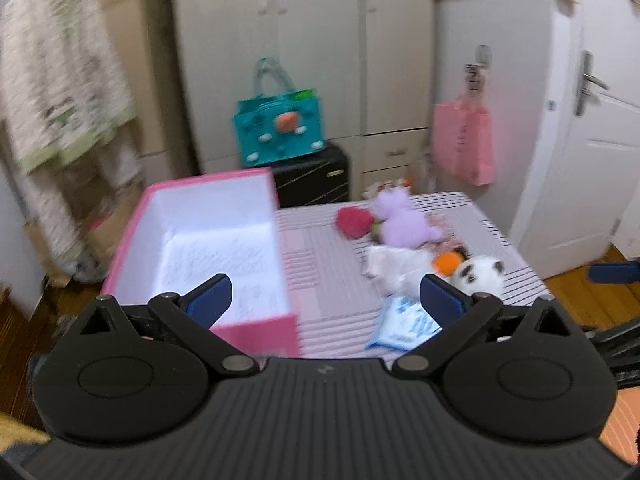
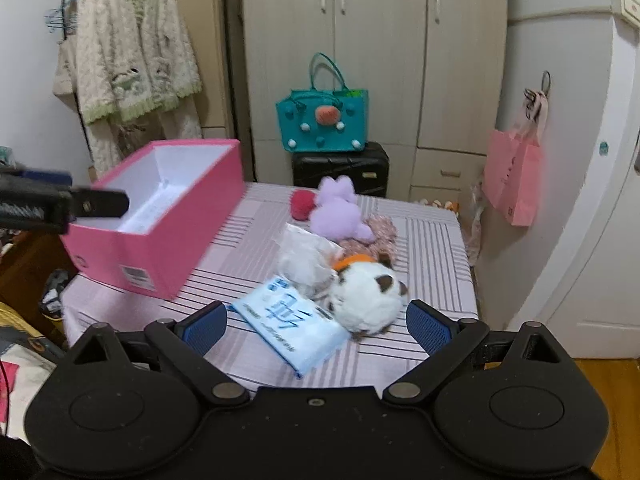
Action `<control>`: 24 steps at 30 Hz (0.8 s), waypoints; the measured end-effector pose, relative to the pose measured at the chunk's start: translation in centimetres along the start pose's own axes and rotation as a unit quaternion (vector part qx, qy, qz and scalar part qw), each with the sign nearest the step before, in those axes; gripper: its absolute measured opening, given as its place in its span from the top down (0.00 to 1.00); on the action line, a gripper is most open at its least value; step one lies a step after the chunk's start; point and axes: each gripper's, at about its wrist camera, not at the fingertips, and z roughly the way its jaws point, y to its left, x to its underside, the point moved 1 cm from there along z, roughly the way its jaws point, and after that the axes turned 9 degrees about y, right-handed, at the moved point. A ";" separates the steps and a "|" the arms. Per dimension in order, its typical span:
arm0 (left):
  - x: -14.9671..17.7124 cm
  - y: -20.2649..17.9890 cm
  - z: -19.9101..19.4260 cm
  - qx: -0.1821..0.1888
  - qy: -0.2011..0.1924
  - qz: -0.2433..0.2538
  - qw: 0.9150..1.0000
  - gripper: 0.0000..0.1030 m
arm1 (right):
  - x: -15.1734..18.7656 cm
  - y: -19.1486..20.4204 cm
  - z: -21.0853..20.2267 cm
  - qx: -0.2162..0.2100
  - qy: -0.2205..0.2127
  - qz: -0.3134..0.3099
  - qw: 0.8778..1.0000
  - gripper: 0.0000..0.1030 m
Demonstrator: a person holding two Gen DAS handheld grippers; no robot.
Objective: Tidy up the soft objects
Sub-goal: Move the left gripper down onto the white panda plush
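A pink open box (image 1: 208,240) with a white inside stands on the left of the striped table (image 1: 320,264); it also shows in the right wrist view (image 2: 160,216). Soft things lie in a heap on the right: a purple plush (image 2: 338,212), a red plush (image 2: 302,204), a white bagged item (image 2: 304,256), a white cat plush (image 2: 366,300) and a blue-white tissue pack (image 2: 292,320). My left gripper (image 1: 326,300) is open and empty, near the box's front corner. My right gripper (image 2: 318,324) is open and empty, just above the tissue pack and cat plush.
A teal bag (image 2: 324,120) sits on a black suitcase (image 2: 340,168) behind the table, before a wardrobe. A pink bag (image 2: 514,176) hangs at right. A fluffy cardigan (image 2: 132,60) hangs at left. A white door (image 1: 592,140) stands at right.
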 end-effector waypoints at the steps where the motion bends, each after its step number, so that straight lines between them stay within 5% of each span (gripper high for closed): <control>1: -0.4 -0.6 0.8 0.011 0.000 0.011 1.000 0.01 | 0.1 -0.4 0.6 -0.001 0.000 0.003 1.000 0.05; 10: -1.6 -3.9 8.6 0.108 0.029 0.028 0.993 0.01 | 1.2 -4.5 7.1 -0.031 -0.030 0.015 0.999 0.05; 20: -1.9 -7.8 14.4 0.219 0.053 0.060 0.972 0.05 | 2.2 -6.5 14.1 -0.045 -0.033 0.015 0.998 0.05; 24: -1.7 -9.5 16.5 0.232 0.061 0.073 0.968 0.13 | 2.4 -7.1 15.3 -0.058 -0.030 0.027 0.997 0.12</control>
